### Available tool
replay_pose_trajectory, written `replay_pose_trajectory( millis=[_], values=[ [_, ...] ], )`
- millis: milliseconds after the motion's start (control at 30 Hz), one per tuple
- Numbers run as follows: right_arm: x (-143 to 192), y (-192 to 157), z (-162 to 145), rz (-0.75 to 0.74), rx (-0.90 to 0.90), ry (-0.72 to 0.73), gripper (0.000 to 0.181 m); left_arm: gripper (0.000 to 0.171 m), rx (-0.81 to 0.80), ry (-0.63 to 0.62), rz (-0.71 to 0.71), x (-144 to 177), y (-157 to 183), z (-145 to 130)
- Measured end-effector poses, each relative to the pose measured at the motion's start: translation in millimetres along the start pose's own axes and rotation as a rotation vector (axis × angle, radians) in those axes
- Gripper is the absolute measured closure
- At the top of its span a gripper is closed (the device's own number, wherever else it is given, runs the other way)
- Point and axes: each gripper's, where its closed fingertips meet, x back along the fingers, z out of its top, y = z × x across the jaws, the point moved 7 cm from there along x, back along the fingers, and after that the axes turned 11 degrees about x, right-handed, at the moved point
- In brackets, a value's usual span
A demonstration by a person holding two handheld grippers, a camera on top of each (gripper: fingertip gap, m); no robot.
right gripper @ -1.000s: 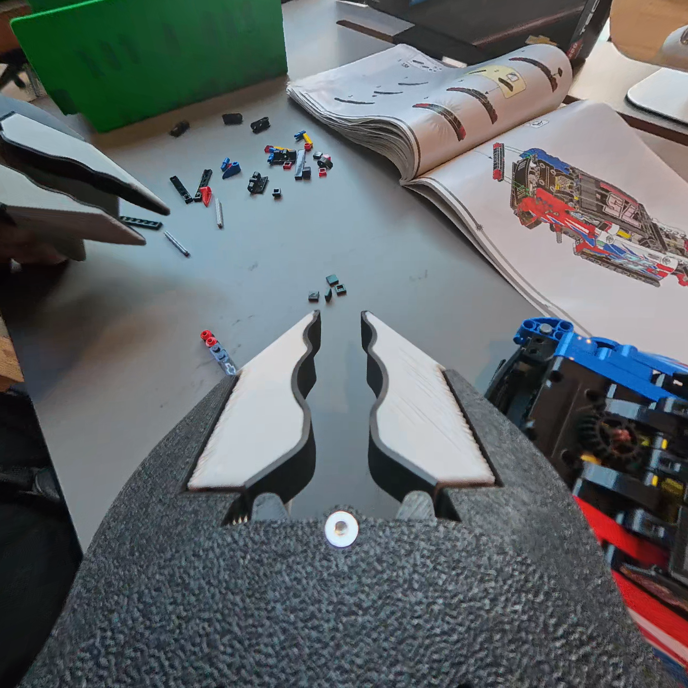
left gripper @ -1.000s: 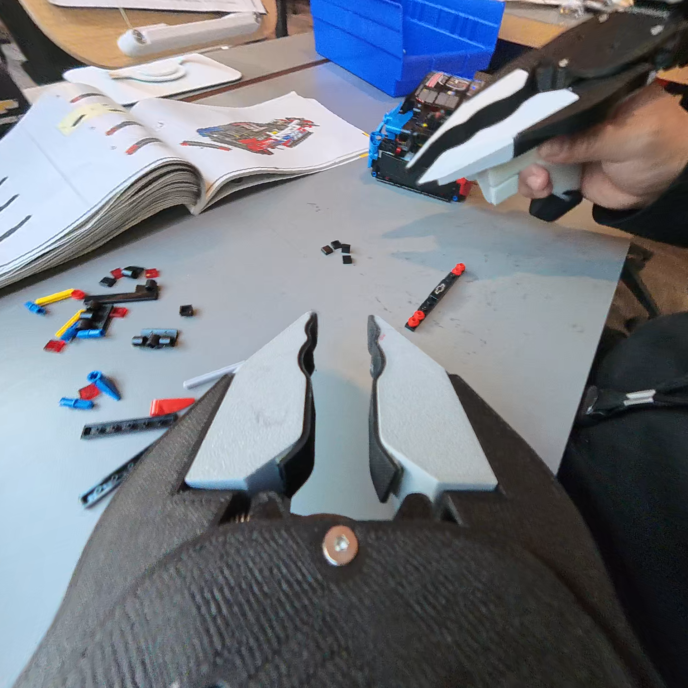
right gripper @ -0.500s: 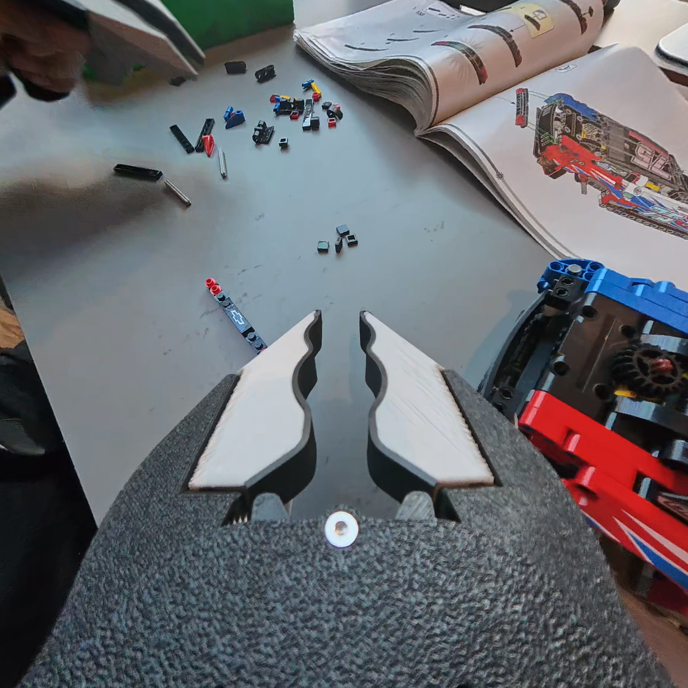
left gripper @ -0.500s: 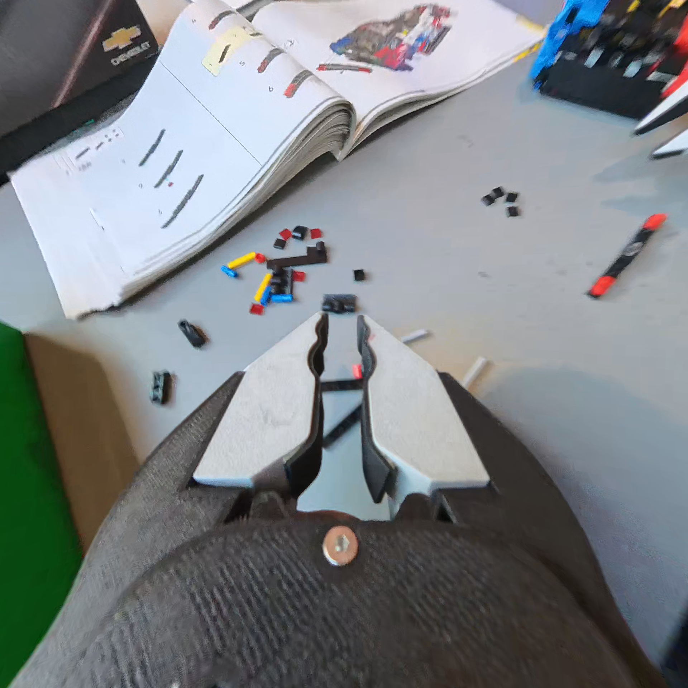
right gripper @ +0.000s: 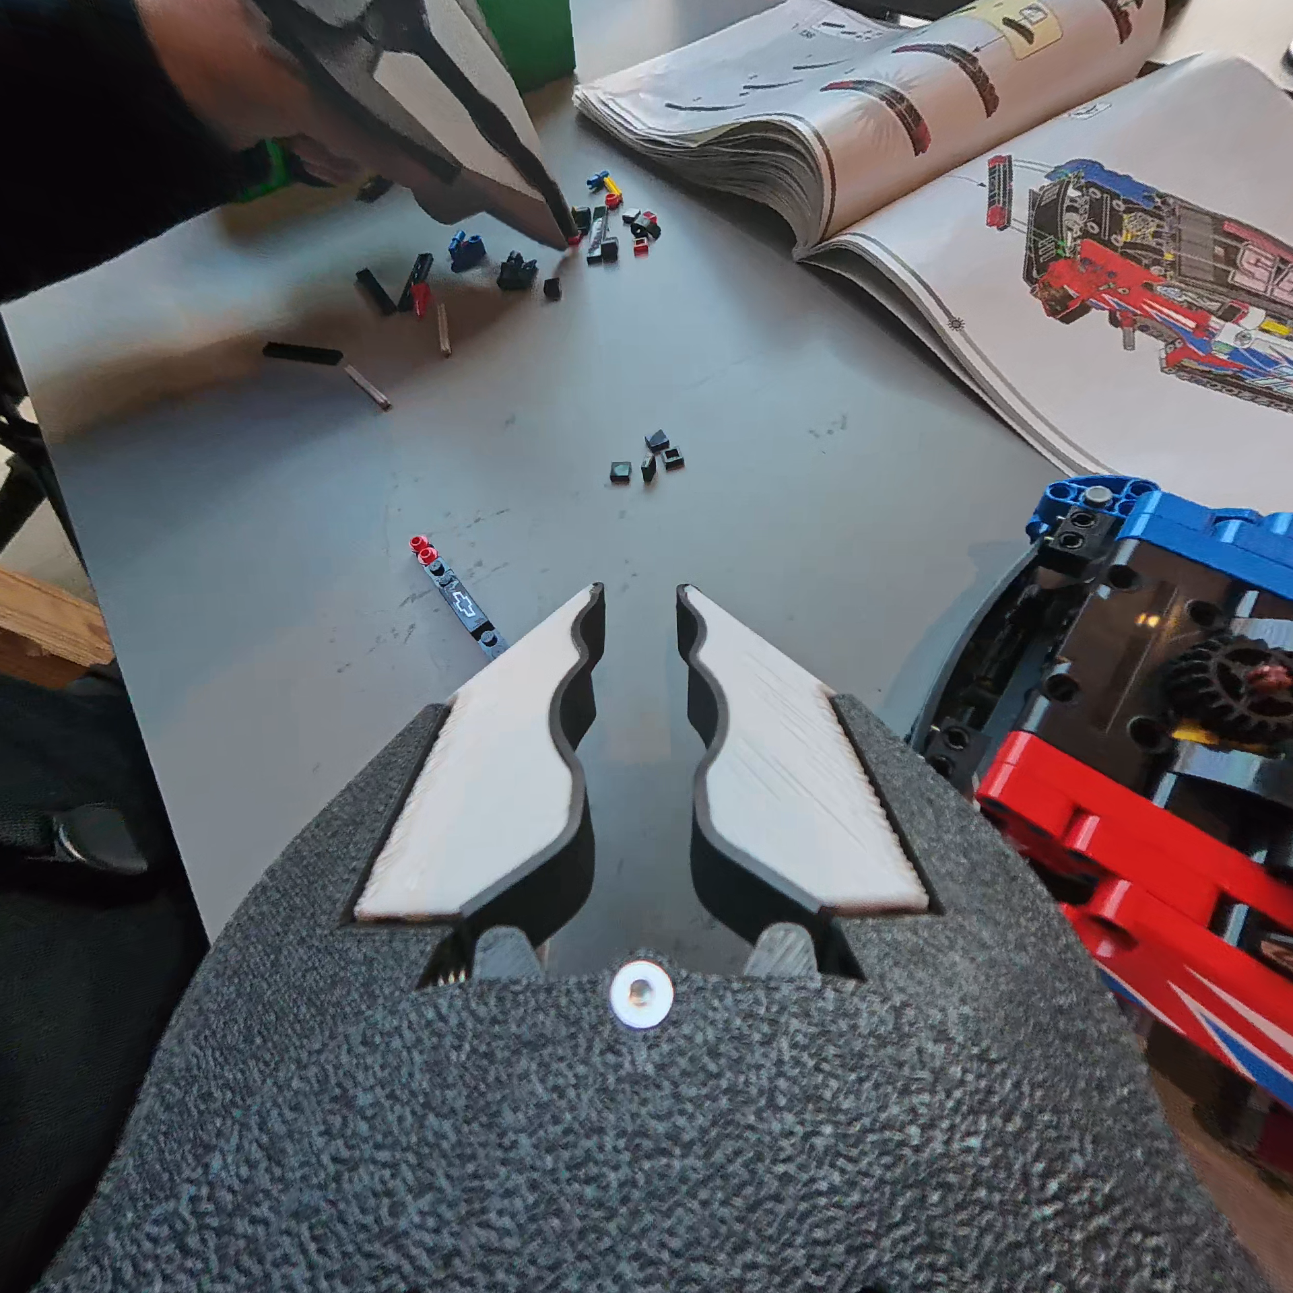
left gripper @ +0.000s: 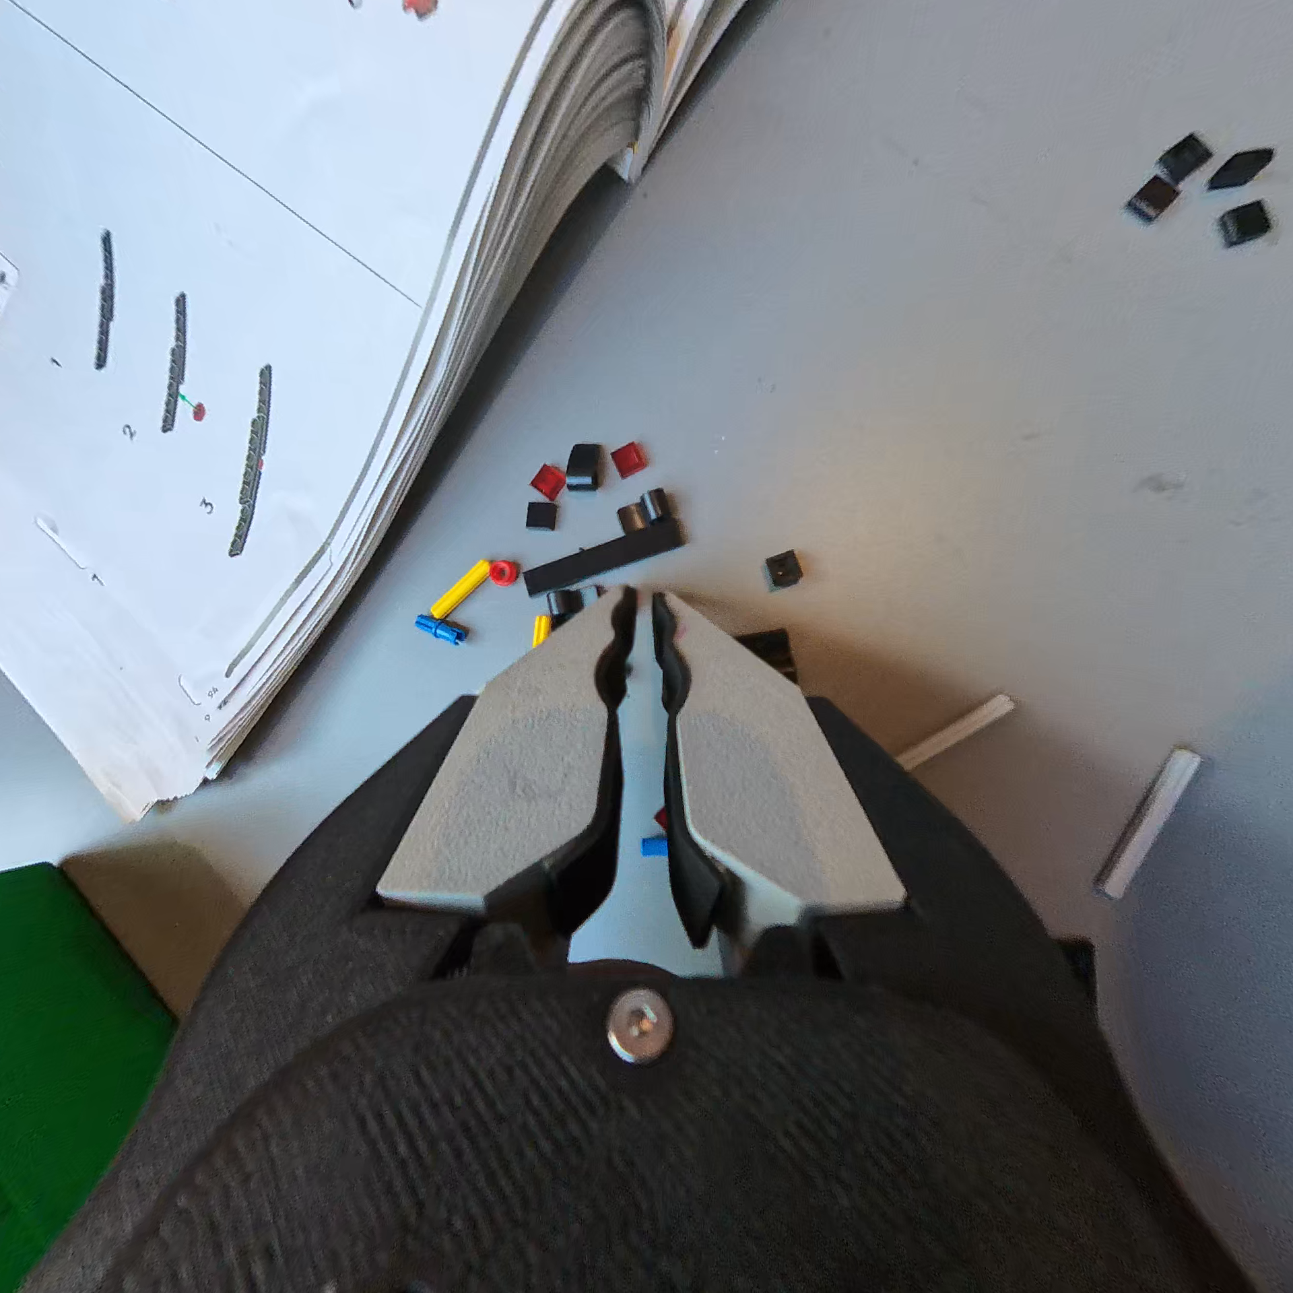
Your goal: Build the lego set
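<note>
The left gripper [left gripper: 642, 595] hung low over a cluster of small loose pieces [left gripper: 602, 518] on the grey surface [left gripper: 944, 420], its fingers drawn to a narrow gap; whether it pinched anything could not be told. A long black beam [left gripper: 603, 557] lay just beyond its tips at 12 o'clock, the open manual [left gripper: 210, 315] at 10 o'clock. The right gripper [right gripper: 640, 595] stood moderately open and empty above bare surface. The partly built car [right gripper: 1147, 672] sat at its 3 o'clock, a black strip with red ends [right gripper: 458, 602] at 10 o'clock, four black tiles [right gripper: 647, 458] at 12 o'clock.
</note>
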Motion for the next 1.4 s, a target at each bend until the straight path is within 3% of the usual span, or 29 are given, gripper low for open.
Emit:
replay_pose_trajectory(
  millis=[233, 333, 500, 700, 1000, 1233, 1400],
  values=[
    [2.3, 1.1, 0.9, 0.011, -0.016, 0.024, 0.162, 0.171, -0.013, -0.025, -0.079, -1.3, 9.3, 3.2],
    [3.7, 1.4, 1.4, 0.013, -0.021, 0.037, 0.162, 0.171, 0.026, 0.048, -0.082, 8.5, 7.2, 8.6],
    [5.4, 1.5, 1.8, 0.018, -0.024, 0.051, 0.162, 0.171, 0.034, 0.044, -0.055, 15.1, -1.2, 7.5],
    [6.4, 1.3, 2.2, 0.018, -0.023, 0.059, 0.162, 0.157, 0.009, -0.041, -0.011, 3.4, -3.1, 3.1],
    [7.7, 1.9, 1.8, 0.026, -0.035, 0.065, 0.162, 0.171, -0.029, -0.062, 0.003, -3.0, -2.7, 5.5],
    [8.7, 1.9, 2.1, 0.023, -0.033, 0.073, 0.162, 0.171, -0.023, -0.059, -0.113, -6.1, 15.7, 12.3],
    [7.5, 0.9, 1.8, 0.023, -0.024, 0.064, 0.162, 0.171, -0.059, -0.05, -0.257, -17.3, 57.2, 31.8]
  ],
)
